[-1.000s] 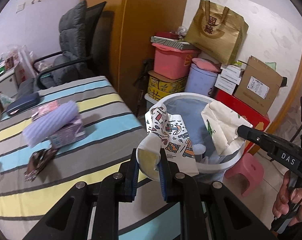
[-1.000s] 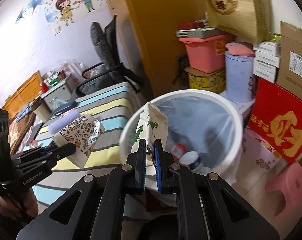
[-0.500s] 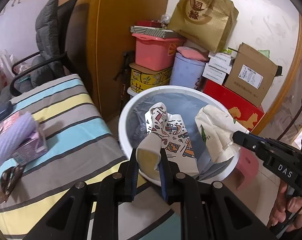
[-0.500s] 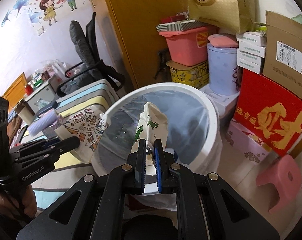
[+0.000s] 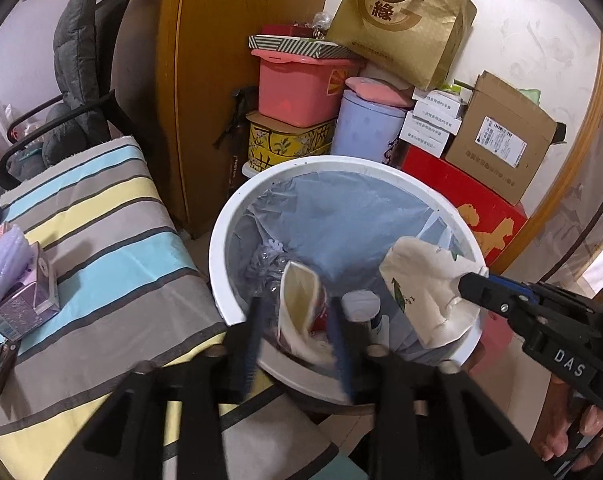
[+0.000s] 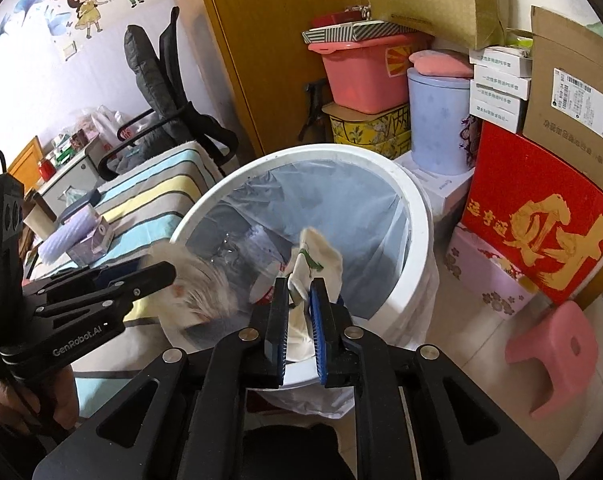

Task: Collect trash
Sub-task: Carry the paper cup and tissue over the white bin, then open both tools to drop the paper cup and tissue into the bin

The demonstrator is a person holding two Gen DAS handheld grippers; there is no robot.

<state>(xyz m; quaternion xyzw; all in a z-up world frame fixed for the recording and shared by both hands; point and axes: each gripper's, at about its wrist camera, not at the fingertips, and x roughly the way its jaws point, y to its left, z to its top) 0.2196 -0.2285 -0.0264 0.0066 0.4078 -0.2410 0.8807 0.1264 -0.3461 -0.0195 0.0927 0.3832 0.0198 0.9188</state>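
Paper-light, both bags crumpled softly: left tongs [image 5: 297, 340] were opening, patterned bag [image 5: 299, 304] dropping into the bin [image 5: 221, 240]; right tongs [image 6: 299, 316] were opening around the cream bag's [image 6: 315, 264] edge.

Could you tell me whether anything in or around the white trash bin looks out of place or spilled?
Nothing stands out as spilled or damaged. Both crumpled paper bags are over the lined white bin, and the left tool is opening around its bag, which looks blurred as if dropping in.
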